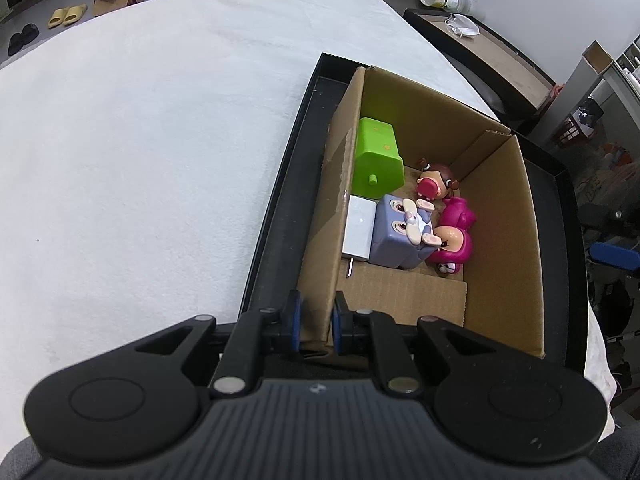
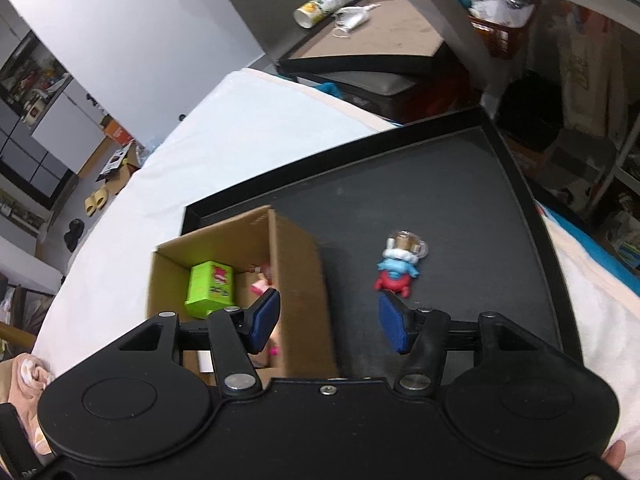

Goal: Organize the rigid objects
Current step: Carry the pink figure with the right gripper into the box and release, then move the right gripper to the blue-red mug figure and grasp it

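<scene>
A cardboard box point(image 1: 500, 216) stands in a black tray point(image 1: 280, 216). Inside lie a green box point(image 1: 378, 156), a white charger point(image 1: 358, 232), a purple cube toy point(image 1: 400, 236), a pink figure point(image 1: 454, 240) and a small doll point(image 1: 434, 180). My left gripper point(image 1: 316, 320) is shut on the box's near left wall. In the right wrist view the cardboard box point(image 2: 304, 280) sits on the tray point(image 2: 460, 184). A red and blue figurine point(image 2: 398, 270) lies on the tray just beyond my open, empty right gripper point(image 2: 328, 320).
The tray lies on a white cloth-covered table point(image 1: 140, 140). A dark side table point(image 2: 380, 40) with a cup and mask stands behind. Shelves and clutter are at the right.
</scene>
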Demonstrator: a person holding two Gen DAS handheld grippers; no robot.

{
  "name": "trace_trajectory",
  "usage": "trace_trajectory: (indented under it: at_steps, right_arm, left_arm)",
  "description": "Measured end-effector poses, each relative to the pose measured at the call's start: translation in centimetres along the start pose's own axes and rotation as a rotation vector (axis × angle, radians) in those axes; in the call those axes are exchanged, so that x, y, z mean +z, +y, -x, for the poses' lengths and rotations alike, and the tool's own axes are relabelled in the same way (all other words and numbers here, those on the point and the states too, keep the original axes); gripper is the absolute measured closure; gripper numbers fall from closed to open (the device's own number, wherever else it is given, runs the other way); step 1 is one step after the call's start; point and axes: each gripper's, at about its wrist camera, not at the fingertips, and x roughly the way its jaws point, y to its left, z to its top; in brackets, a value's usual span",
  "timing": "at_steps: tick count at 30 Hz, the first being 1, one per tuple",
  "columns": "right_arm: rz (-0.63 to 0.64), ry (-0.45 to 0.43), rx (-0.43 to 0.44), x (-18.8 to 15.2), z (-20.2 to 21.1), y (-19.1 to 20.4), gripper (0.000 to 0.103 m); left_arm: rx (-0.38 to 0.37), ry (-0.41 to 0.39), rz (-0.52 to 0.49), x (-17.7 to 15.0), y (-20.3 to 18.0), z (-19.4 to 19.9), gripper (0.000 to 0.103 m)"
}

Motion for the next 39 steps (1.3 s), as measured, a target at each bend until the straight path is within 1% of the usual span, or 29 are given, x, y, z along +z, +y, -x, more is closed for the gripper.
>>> trace_trajectory:
  at_steps: [6,16,25,27,30,33,36,39]
  right_arm:
    - [0.003,0.0,-0.021,-0.2,-0.8,-1.6,0.048]
    - [0.028,-0.034,-0.054,-0.5,-3.5,-3.3,0.049]
    - [0.082,-0.074,-0.023,-0.6,-5.7,-4.2,0.055]
    - [0.101,-0.087,-0.029,-0.5,-6.0,-4.1,0.055]
    - [0.089,-0.091,-0.028,-0.2,-6.7,-4.3,0.055]
    - [0.111,-0.098,-0.057,-0.2,-7.4,-4.3,0.056]
    - [0.102,-0.096,-0.059,0.0,-8.3,-4.5,0.061]
    - [0.107,-0.099,-0.065,0.2,-9.1,-4.5,0.062]
  left_arm:
    - [0.025,0.001,-0.016,0.0,-0.5,0.0,0.09]
    - [0.074,0.008,-0.046,0.1,-1.5,-0.2,0.092]
    - [0.119,0.017,-0.069,0.1,-2.3,-0.3,0.093]
    - [0.128,0.019,-0.073,0.2,-2.5,-0.4,0.093]
    - [0.142,0.023,-0.078,0.2,-2.7,-0.4,0.093]
    - [0.151,0.025,-0.083,0.2,-2.8,-0.5,0.093]
    - [0.161,0.027,-0.087,0.3,-3.1,-0.5,0.093]
    - [0.168,0.027,-0.087,0.2,-3.2,-0.6,0.093]
